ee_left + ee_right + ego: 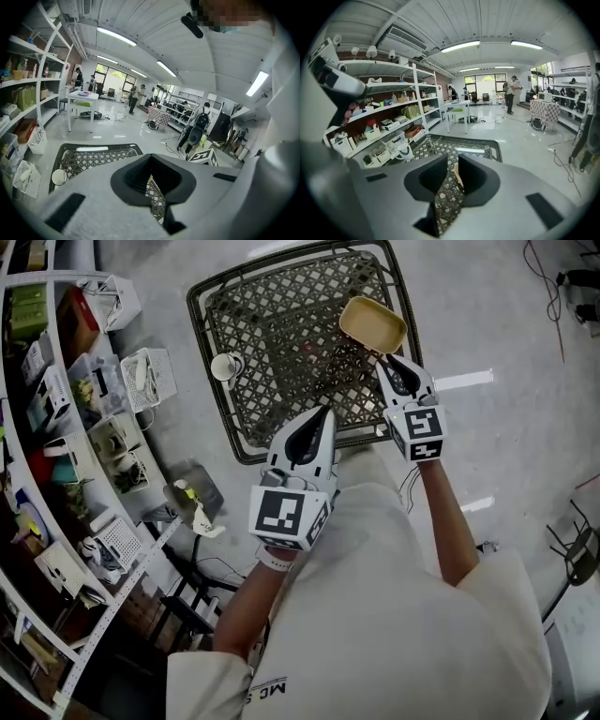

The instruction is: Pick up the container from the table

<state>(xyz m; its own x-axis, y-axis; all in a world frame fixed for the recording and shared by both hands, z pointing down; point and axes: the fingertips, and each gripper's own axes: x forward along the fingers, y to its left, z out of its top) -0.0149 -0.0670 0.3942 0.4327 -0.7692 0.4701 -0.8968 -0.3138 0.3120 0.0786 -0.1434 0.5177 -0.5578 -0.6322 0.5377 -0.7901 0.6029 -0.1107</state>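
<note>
A shallow yellow container (pixel 372 324) hangs tilted over the far right part of a black lattice table (pixel 281 324). My right gripper (pixel 382 360) is shut on its near rim. In the right gripper view only a thin tan edge of the container (pixel 458 177) shows between the dark pads of the right gripper (pixel 451 180). My left gripper (pixel 324 412) hovers over the table's near edge, shut and holding nothing. In the left gripper view, lattice shows through the narrow slit of the left gripper (pixel 151 187).
A white cup (pixel 225 367) stands at the table's left edge, also seen as the white cup (pixel 59 176). Cluttered white shelves (pixel 56 427) curve along the left. Cables and a chair lie on the grey floor at the right. People stand far off in the room.
</note>
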